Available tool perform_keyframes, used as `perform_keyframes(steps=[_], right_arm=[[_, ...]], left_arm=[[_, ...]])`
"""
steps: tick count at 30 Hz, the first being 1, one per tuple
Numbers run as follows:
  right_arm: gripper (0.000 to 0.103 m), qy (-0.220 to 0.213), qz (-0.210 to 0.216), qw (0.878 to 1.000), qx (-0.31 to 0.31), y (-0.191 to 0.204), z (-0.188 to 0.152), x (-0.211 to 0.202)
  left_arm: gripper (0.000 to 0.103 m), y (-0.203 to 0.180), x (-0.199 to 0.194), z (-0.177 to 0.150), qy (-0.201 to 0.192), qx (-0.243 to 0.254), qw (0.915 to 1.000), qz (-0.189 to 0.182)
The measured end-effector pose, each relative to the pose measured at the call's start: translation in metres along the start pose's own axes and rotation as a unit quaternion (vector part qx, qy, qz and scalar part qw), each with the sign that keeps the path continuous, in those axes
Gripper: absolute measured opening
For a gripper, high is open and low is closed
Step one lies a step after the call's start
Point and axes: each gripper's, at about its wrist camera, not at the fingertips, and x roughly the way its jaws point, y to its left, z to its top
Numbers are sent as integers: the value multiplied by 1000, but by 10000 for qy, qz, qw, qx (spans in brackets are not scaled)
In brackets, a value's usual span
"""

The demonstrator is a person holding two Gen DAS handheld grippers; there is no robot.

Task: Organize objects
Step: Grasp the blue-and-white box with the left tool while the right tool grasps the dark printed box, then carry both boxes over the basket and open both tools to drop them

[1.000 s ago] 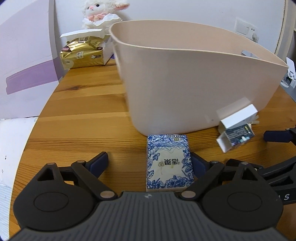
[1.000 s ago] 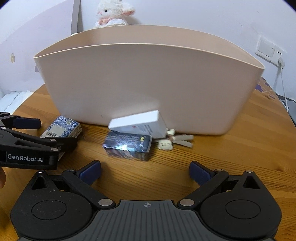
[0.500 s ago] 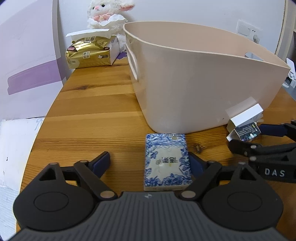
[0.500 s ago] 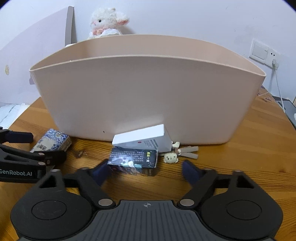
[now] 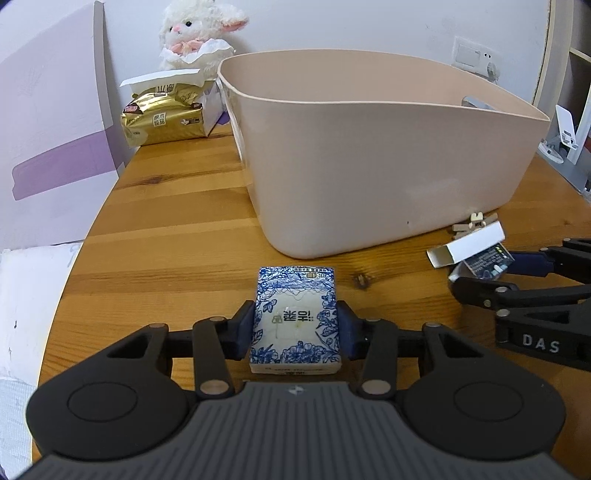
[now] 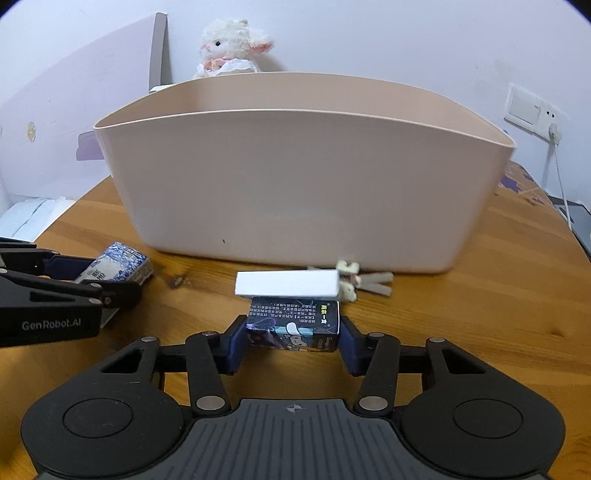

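A blue-and-white floral tissue pack (image 5: 295, 317) sits between the pads of my left gripper (image 5: 295, 328), which is shut on it; the same pack (image 6: 118, 264) shows at the left of the right wrist view. My right gripper (image 6: 293, 334) is shut on a dark printed box (image 6: 295, 326) whose white lid (image 6: 288, 284) stands open above it. That box (image 5: 487, 260) appears at the right of the left wrist view. A large beige plastic bin (image 5: 369, 155) stands on the wooden table (image 5: 177, 236) just beyond both; its near wall (image 6: 303, 192) fills the right wrist view.
A small plush keychain with grey tags (image 6: 354, 282) lies against the bin's base. A gold tissue pack (image 5: 164, 120) and a white plush lamb (image 5: 195, 33) sit at the table's far left. A wall socket with a cable (image 6: 550, 136) is at the right.
Both grippers went from open to shut: the left closed on the tissue pack, the right moved forward and closed on the dark box. Both views have drawn back from the bin.
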Motion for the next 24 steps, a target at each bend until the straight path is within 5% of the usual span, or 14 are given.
perform_keyframes(steps=[24], right_arm=[[47, -981, -157, 9951, -6, -25, -5, -115]], left_arm=[[48, -28, -96, 7, -878, 67, 9961, 35]])
